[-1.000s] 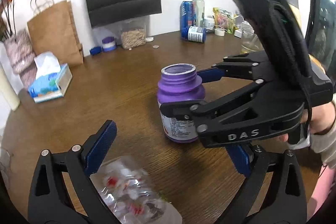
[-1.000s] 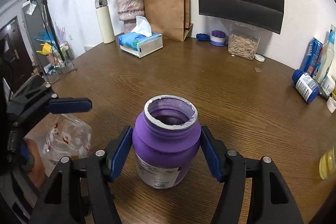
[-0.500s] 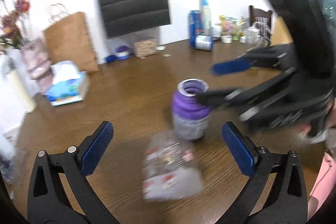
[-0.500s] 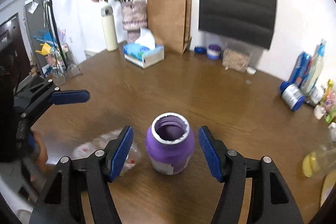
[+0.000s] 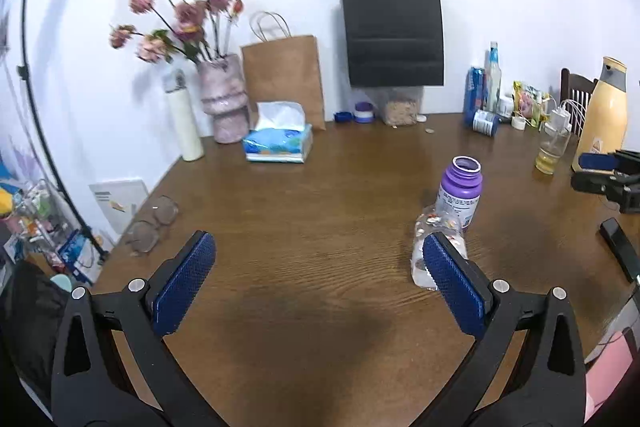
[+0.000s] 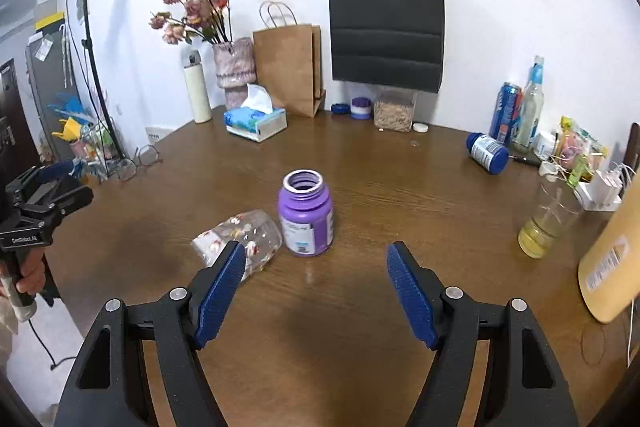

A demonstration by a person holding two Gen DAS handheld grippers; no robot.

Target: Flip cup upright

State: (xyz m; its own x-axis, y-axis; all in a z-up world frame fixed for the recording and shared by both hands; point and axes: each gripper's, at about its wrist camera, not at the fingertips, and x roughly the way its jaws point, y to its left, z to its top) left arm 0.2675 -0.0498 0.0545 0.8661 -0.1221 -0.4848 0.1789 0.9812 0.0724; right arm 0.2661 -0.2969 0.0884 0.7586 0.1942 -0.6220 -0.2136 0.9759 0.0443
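A clear cup [image 6: 240,235] with a red and white print lies on its side on the brown table [image 6: 400,187], its mouth end against an upright purple jar [image 6: 306,215] with no lid. My right gripper [image 6: 316,249] is open, drawn back in front of the jar, and holds nothing. In the left wrist view the cup [image 5: 434,225] is partly hidden behind one finger of my left gripper [image 5: 316,243], which is open with nothing in it. The jar [image 5: 460,193] stands just beyond the cup. The right gripper [image 5: 600,171] shows at the far right edge.
A tissue box [image 6: 256,121], brown paper bag [image 6: 288,63] and vase of flowers [image 6: 234,67] stand at the back. Eyeglasses [image 5: 154,223] lie near the left edge. At the right are a glass of yellow liquid [image 6: 546,223], a yellow jug [image 5: 604,119] and a blue bottle on its side [image 6: 488,151].
Both grippers have pulled back and up from the table. The right gripper's fingers no longer flank the purple jar. The clear cup now lies beside the jar, farther from my left gripper.
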